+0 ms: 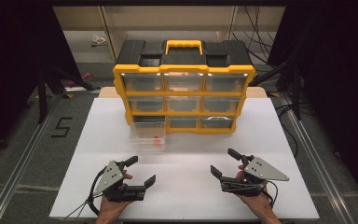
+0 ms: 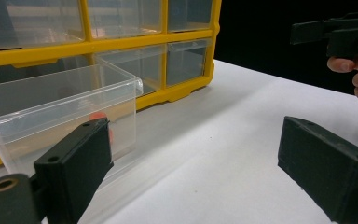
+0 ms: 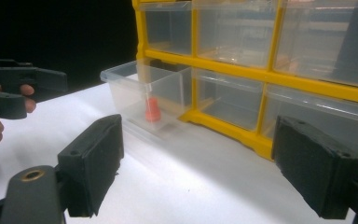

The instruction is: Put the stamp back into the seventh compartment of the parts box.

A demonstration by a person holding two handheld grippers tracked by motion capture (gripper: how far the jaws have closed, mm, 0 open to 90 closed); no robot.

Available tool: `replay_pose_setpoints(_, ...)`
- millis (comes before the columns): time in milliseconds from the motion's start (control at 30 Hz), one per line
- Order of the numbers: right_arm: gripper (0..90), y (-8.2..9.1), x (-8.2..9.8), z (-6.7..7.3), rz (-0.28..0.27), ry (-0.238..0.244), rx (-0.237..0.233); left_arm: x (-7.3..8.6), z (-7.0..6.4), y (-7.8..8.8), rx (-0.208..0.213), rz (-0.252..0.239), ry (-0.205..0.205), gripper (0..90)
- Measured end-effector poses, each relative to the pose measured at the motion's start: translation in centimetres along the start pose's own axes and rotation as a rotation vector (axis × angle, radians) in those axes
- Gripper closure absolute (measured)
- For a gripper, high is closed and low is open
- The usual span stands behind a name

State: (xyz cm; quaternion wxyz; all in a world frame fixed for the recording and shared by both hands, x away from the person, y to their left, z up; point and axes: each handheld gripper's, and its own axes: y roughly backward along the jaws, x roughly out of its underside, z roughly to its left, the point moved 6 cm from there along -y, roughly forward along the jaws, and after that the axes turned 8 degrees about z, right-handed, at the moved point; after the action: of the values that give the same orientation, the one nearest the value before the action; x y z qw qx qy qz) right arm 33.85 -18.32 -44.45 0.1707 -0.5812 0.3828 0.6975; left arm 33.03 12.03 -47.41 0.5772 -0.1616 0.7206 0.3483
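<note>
A yellow and black drawer cabinet point(image 1: 184, 88) stands at the far side of the white board, its clear drawers facing me. Its bottom-left drawer point(image 1: 148, 135) is pulled out onto the board, and a small red piece point(image 1: 156, 140) lies inside it. My left gripper point(image 1: 142, 170) rests near the front edge, open, with nothing between its jaws. My right gripper point(image 1: 223, 161) sits to its right, also open and holding nothing. The left gripper view has the drawer point(image 2: 60, 107) just ahead and the red piece point(image 2: 100, 116) behind its wall. The right gripper view has the red piece point(image 3: 152, 109) standing in the drawer point(image 3: 140, 81).
The white board point(image 1: 191, 196) lies on a grey table with metal rails at both sides. Bare board lies between the two grippers and in front of the cabinet's right half. Cables and shelving are behind the cabinet.
</note>
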Motion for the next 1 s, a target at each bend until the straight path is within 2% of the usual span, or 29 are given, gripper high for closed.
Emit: replay_pose_setpoints(1000,17.4,1.7,1.8,0.1,-0.002,-0.024,0.030,0.0,-0.1,0.0,0.007,0.000,0.000,9.3)
